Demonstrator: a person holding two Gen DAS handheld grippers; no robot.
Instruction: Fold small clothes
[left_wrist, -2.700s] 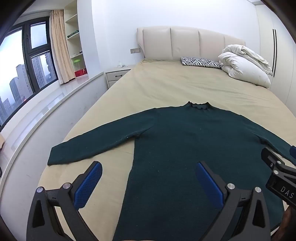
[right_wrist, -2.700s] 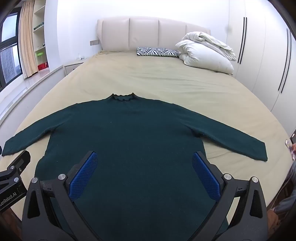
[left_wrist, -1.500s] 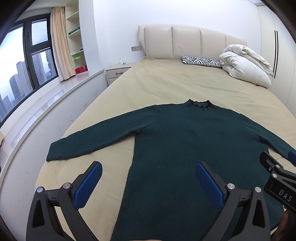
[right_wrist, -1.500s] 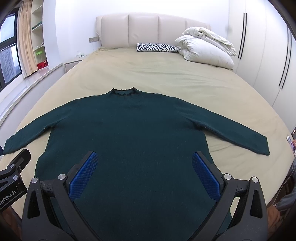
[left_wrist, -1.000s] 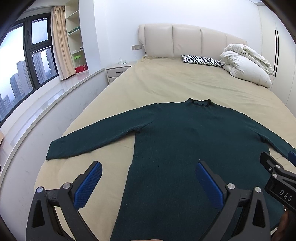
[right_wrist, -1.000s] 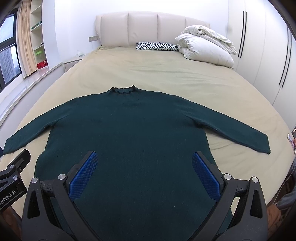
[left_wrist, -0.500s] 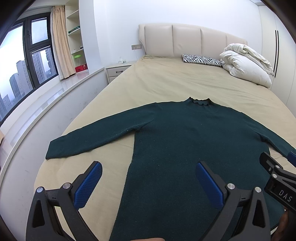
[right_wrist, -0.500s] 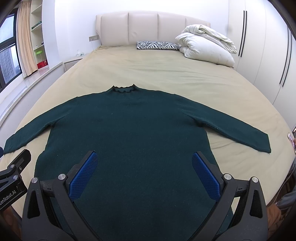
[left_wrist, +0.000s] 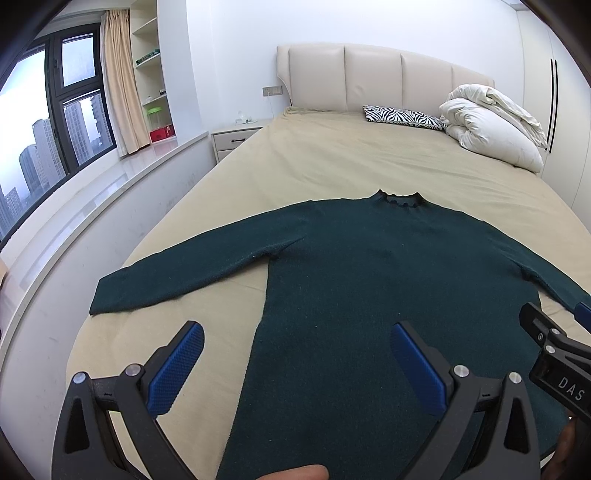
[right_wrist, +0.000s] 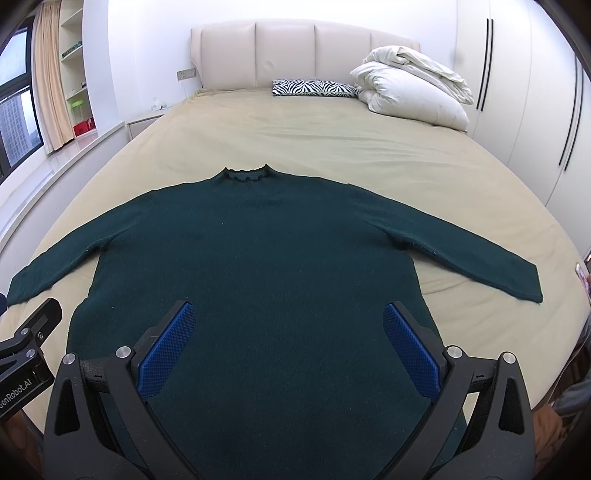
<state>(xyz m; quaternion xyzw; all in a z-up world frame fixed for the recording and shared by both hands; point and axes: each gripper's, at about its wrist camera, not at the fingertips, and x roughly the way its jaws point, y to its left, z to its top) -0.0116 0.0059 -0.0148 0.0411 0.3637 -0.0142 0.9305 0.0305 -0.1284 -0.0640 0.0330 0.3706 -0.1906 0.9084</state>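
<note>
Two grippers hung spread wide and empty over the hem end of the dark green sweater (right_wrist: 258, 266), which lay flat on the beige bed (right_wrist: 332, 140) with both sleeves out; almost nothing had shifted over the last couple of seconds, so I judged the folding not yet begun. From the left gripper (left_wrist: 295, 358) I could see the whole left sleeve (left_wrist: 184, 273) near the window-side edge, while only the right gripper (right_wrist: 288, 343) showed the right sleeve's cuff (right_wrist: 521, 280).
</note>
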